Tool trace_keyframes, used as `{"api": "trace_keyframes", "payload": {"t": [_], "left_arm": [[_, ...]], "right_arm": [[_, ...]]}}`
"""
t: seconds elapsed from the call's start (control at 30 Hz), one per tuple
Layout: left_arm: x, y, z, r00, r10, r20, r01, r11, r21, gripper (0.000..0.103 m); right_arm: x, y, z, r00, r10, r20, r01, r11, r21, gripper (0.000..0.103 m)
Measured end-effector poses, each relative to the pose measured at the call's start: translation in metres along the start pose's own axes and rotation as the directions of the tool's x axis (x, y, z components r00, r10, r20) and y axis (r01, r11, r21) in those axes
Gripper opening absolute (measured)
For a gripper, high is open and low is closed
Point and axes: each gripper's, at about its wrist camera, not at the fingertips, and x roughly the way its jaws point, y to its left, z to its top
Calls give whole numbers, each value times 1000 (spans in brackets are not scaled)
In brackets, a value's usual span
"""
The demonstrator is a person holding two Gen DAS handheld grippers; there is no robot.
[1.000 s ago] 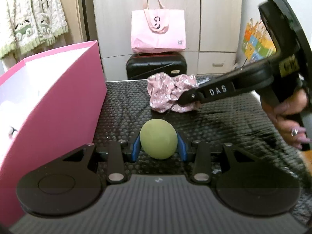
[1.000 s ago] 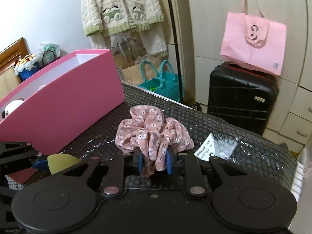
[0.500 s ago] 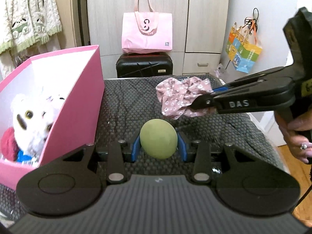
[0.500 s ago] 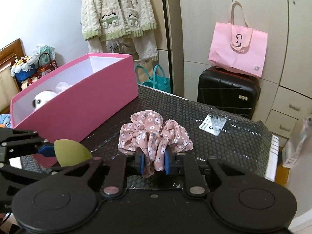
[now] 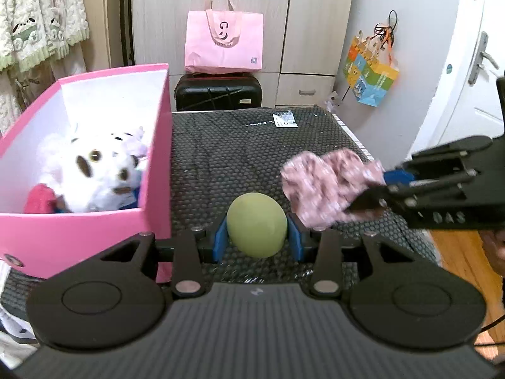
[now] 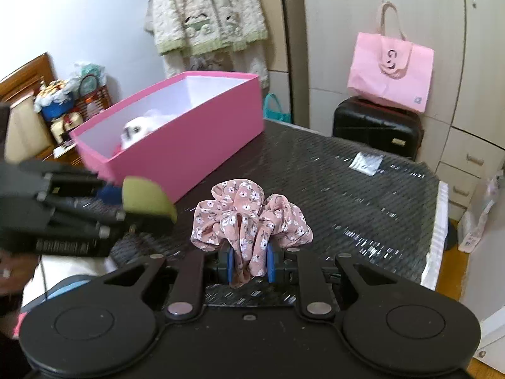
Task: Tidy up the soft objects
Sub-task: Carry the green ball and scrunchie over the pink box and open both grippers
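— What is each claw carrying above the black honeycomb-patterned table [image 5: 240,145]?

— The left gripper [image 5: 257,237] is clenched on a green egg-shaped sponge [image 5: 256,229], its blue pads [image 5: 220,238] pressed to both sides. The right gripper [image 6: 247,267] is clamped on a pink floral scrunchie [image 6: 249,218], the cloth bunched between its blue pads [image 6: 231,268] and fanning out above them.

— Where do the two items sit relative to each other?

— Side by side, near but apart, over the near part of the table. From the left wrist camera, the scrunchie [image 5: 328,186] hangs just right of the sponge; from the right wrist camera, the sponge [image 6: 146,197] shows at the left, in front of the box.

— And the box?

— An open pink box [image 5: 154,158] stands on the table's left side, with a white plush toy [image 5: 101,173] and something red [image 5: 39,199] inside. A white label [image 5: 285,120] lies on the table's far end.

— Behind it all?

— A pink tote bag [image 5: 224,42] rests on a black suitcase [image 5: 217,91] against pale cupboards, and a cream knitted cardigan [image 6: 205,9] hangs on the left.
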Motion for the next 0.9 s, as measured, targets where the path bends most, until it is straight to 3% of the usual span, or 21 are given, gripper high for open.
{"api": "trace_keyframes", "payload": {"t": [0.13,0.37,0.57,0.9], "left_arm": [[-24,7,-4,1000,27,14,-28,999,42,39],[-71,39,-1,1000,-6,11,5,999,44,39],[-95,70,7,997,-80,-15,80,997,1,39],[-107,120,23,997,-31,64,32,999,-21,39]], "right_arm": [[-16,20,-4,998,45,-34,-44,999,19,23],[-40,57,4,980,192,-44,-191,981,24,23],[-43,92,20,980,201,-16,-201,978,-60,24],[-11,124,67,986,151,71,-140,980,-141,26]]}}
